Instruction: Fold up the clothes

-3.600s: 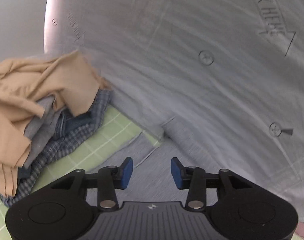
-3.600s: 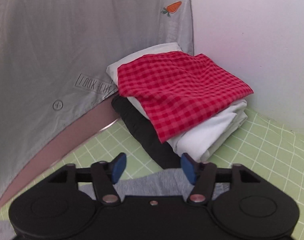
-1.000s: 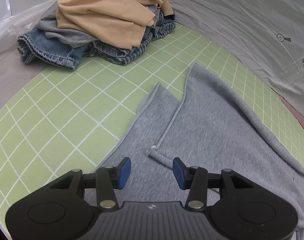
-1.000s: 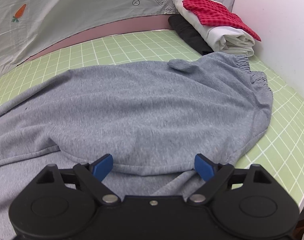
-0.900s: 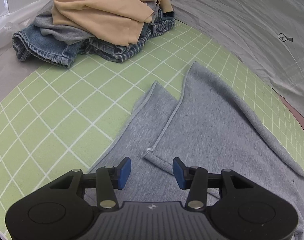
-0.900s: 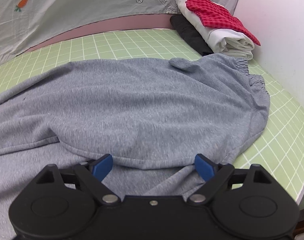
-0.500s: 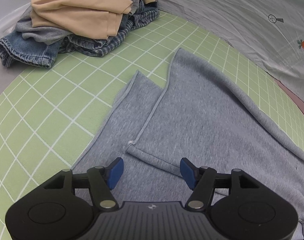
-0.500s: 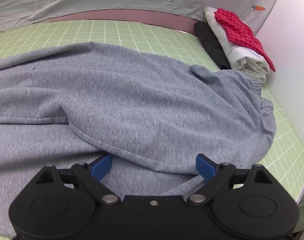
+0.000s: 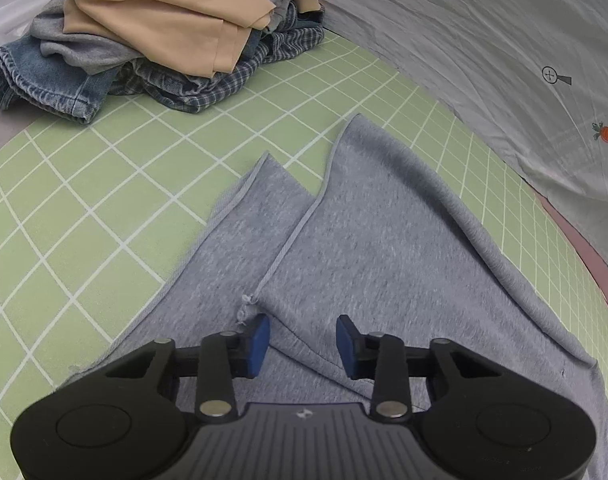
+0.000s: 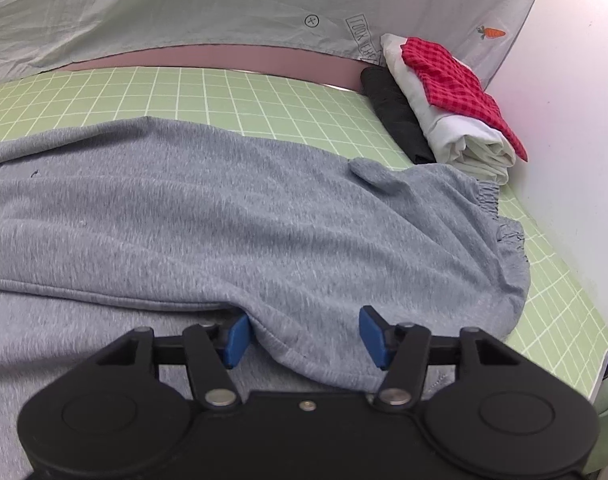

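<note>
Grey sweatpants (image 9: 367,240) lie spread on the green grid mat (image 9: 84,208), one leg folded over the other. My left gripper (image 9: 302,344) hovers low over the upper leg's hemmed cuff edge; its jaws are closing, with the fold of grey cloth between the blue pads (image 9: 260,340) and a gap still visible. In the right wrist view the same sweatpants (image 10: 240,216) show their elastic waistband at the right. My right gripper (image 10: 304,336) straddles the near folded edge of the cloth; its jaws are closing too, the pads (image 10: 236,338) not visibly pinching.
An unfolded heap of tan, denim and plaid clothes (image 9: 152,32) sits at the mat's far left. A folded stack of black, white and red-checked items (image 10: 443,100) stands against the white wall at the far right. A grey printed sheet (image 10: 224,4) hangs behind.
Both grippers narrowed their jaws around the grey cloth after standing wider half a second ago. The right view rolled slightly; both hands stayed roughly in place.
</note>
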